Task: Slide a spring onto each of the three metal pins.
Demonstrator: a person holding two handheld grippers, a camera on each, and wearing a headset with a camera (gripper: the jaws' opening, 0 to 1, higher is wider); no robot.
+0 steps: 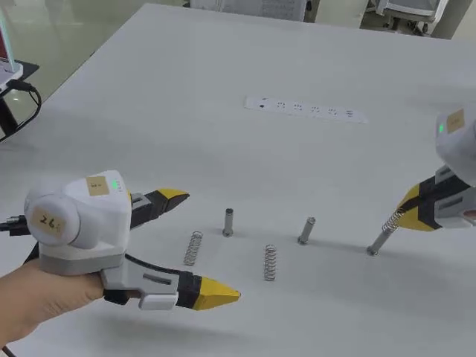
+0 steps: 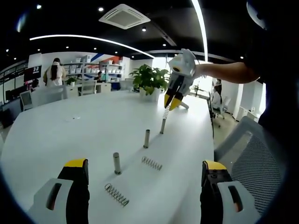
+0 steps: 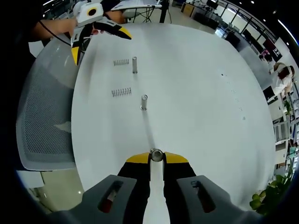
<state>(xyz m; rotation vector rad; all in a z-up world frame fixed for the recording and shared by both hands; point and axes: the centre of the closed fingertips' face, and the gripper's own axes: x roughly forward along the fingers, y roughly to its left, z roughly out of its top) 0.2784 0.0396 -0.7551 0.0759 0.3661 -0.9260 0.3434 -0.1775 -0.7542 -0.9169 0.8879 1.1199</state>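
Three metal pins stand on the white table (image 1: 149, 111): a left pin (image 1: 228, 222), a middle pin (image 1: 306, 230) and a right pin (image 1: 378, 242) that leans. A spring (image 1: 392, 219) sits over the top of the leaning pin, with my right gripper (image 1: 410, 210) shut on it; the pin's round top (image 3: 156, 154) shows between the closed jaws. Two loose springs (image 1: 193, 248) (image 1: 270, 262) lie flat in front of the pins. My left gripper (image 1: 197, 245) hovers open over the left spring, holding nothing. From the left gripper view, the right gripper (image 2: 172, 101) holds its spring (image 2: 166, 112) above the far pin (image 2: 163, 126).
A white power strip (image 1: 305, 108) lies on the table beyond the pins. A grey mesh chair (image 3: 46, 116) stands by the near table edge. A person (image 2: 54, 71) stands by shelves in the distance, and potted plants (image 2: 149, 79) sit past the table's far end.
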